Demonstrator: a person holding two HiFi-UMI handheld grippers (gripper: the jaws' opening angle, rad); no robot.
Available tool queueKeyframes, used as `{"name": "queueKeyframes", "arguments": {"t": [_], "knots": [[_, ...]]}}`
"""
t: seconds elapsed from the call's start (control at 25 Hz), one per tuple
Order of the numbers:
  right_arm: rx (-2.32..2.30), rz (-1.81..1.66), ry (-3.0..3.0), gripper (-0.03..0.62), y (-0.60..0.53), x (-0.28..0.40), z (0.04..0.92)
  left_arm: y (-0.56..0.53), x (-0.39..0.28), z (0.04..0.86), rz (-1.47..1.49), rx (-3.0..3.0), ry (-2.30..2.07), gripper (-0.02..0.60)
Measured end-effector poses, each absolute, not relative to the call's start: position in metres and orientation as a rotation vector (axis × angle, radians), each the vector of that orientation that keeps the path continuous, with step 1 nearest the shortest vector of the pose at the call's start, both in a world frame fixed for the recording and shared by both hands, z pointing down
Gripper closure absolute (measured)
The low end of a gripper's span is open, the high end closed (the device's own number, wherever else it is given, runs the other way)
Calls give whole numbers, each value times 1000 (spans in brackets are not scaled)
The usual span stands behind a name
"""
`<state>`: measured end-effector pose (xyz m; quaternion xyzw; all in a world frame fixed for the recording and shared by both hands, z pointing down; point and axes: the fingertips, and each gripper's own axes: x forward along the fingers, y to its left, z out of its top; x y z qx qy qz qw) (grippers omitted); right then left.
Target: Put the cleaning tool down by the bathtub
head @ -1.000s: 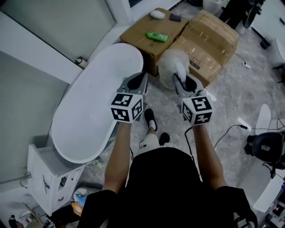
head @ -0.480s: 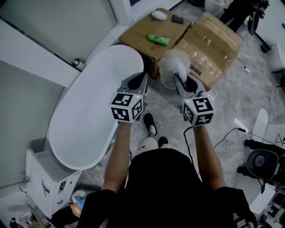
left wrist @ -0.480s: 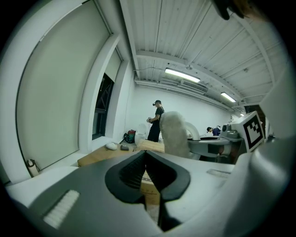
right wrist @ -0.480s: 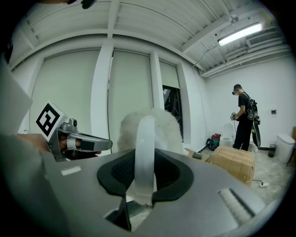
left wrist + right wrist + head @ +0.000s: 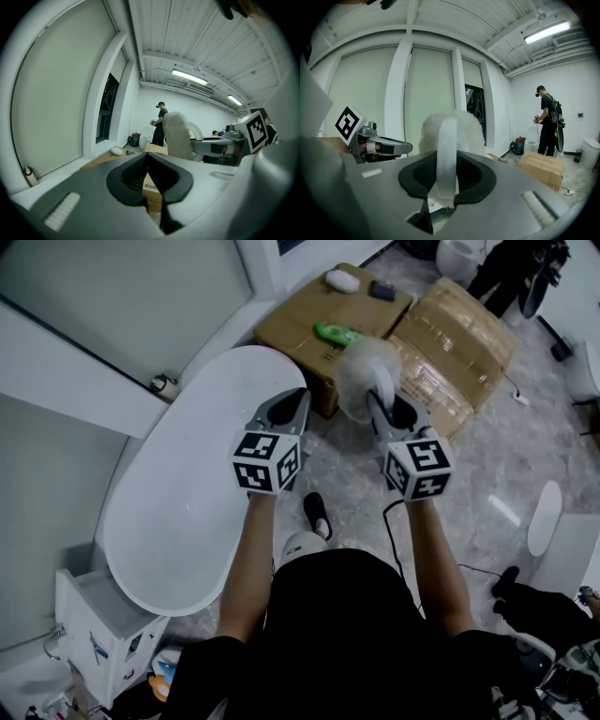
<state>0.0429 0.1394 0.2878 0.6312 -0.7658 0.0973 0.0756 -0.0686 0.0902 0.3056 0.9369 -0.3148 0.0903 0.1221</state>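
Observation:
A fluffy white cleaning tool (image 5: pixel 361 374) with a pale curved handle (image 5: pixel 446 154) is in my right gripper (image 5: pixel 386 411), which is shut on the handle. The tool's head (image 5: pixel 459 129) sticks up past the jaws and hangs over the edge of the cardboard boxes (image 5: pixel 328 334). The white oval bathtub (image 5: pixel 187 493) lies at the left on the floor. My left gripper (image 5: pixel 286 411) hovers over the tub's right rim, jaws shut with nothing in them. From the left gripper view (image 5: pixel 148 157) the tool (image 5: pixel 177 136) shows to the right.
Cardboard boxes (image 5: pixel 459 334) stand beyond the tub's end, with a green item (image 5: pixel 339 334), a white item (image 5: pixel 343 280) and a dark item (image 5: pixel 382 291) on top. A white cabinet (image 5: pixel 103 624) is at the tub's near end. A person (image 5: pixel 546 119) stands far off.
Both grippers have moved a little forward toward the boxes, the tool still in the right one. The tool's head now overlaps the box edge. The person's feet have shifted.

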Motion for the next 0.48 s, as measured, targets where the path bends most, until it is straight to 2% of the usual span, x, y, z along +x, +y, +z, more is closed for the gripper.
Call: {"name": "queueKeyframes", "arguments": {"t": [0.48], "knots": [[1915, 250, -2298, 503, 76, 30, 274, 28, -79, 300, 230, 2749, -897, 584]]}}
